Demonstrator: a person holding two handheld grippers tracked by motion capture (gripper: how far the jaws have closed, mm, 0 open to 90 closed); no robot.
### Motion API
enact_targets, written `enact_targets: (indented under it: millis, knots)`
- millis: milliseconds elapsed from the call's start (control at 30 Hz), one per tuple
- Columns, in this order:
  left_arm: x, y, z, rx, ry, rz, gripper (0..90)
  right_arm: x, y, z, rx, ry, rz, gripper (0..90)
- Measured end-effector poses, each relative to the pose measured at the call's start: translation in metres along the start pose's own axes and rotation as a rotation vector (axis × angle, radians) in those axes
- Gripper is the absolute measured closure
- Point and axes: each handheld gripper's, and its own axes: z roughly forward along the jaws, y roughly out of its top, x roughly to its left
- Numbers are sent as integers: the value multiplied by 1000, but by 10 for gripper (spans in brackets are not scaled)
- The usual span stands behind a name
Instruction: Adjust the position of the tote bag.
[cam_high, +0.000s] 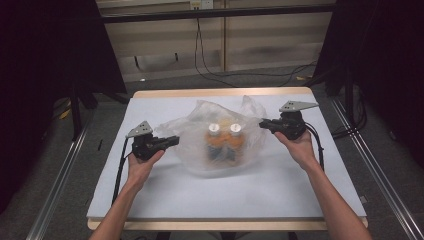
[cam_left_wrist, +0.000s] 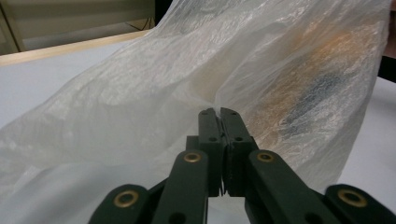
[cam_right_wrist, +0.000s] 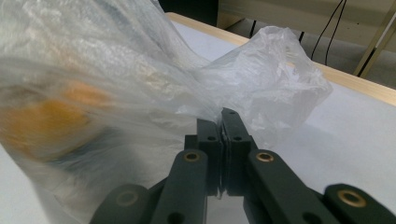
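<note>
Plastic bag sits mid-table, holding two orange bottles upright. Left gripper and right gripper each pinch its film at opposite sides with jaws clamped together, likely to spread or lift it evenly. Table lies bare around; cables trail on the far floor, nothing obstructing.

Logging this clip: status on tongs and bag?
Left tongs shut on bag. Right tongs shut on its other edge. Two bottles upright inside. Nothing in the way.
</note>
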Motion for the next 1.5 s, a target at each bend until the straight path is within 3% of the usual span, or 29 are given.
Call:
enact_targets:
  millis: [533,800,1067,1500]
  knots:
    - [-9,11,-26,-91,-28,8,900,3,9,-25,-92,22,-17,894]
    - [-20,16,-35,-94,-39,44,900,13,11,-33,-109,38,-12,892]
    - [-30,18,-38,-88,-55,74,900,20,8,-51,-132,44,-14,892]
    - [-56,18,-50,-77,-91,113,900,40,3,-73,-122,49,-64,897]
